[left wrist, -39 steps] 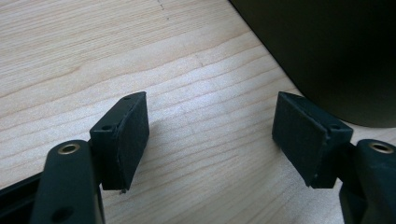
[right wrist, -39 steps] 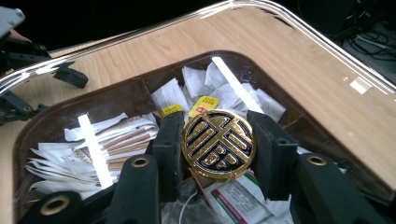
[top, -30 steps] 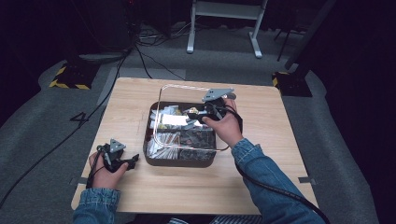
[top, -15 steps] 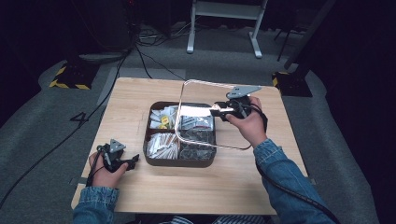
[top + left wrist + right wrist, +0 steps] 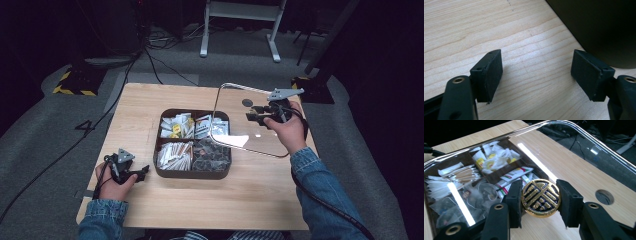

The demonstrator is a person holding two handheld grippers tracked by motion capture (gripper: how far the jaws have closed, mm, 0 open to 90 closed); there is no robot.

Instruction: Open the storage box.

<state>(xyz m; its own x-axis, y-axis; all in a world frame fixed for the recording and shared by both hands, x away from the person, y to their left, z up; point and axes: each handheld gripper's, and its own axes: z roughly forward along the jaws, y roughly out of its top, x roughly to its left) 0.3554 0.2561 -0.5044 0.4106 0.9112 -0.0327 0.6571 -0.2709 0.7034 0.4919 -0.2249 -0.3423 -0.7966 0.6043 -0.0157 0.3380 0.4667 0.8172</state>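
Pale wood grain runs across the table (image 5: pixel 150 107), and at its left near edge the person's left hand (image 5: pixel 114 181) rests with the left gripper (image 5: pixel 134 173) lying low on the surface, pointing toward the box; in the left gripper view its two black pads (image 5: pixel 489 72) stand wide apart with bare wood between them and nothing held, the dark wall of the box just ahead at the upper right. At the middle of the table sits the dark brown box (image 5: pixel 192 173), divided into compartments: white and yellow sachets (image 5: pixel 176 125) at the back left, striped packets at the back right, pale paper sticks (image 5: pixel 172 154) at the front left and dark clear-wrapped pieces at the front right. To the right, the clear lid (image 5: pixel 240 131) is off the box and raised, its left edge overlapping the box's right side. The right gripper (image 5: pixel 258 116), in the right hand (image 5: pixel 287 131), has its jaws closed on the lid's round gold and black knob (image 5: pixel 541 197), one pad pressing each side, with the box contents visible through the lid
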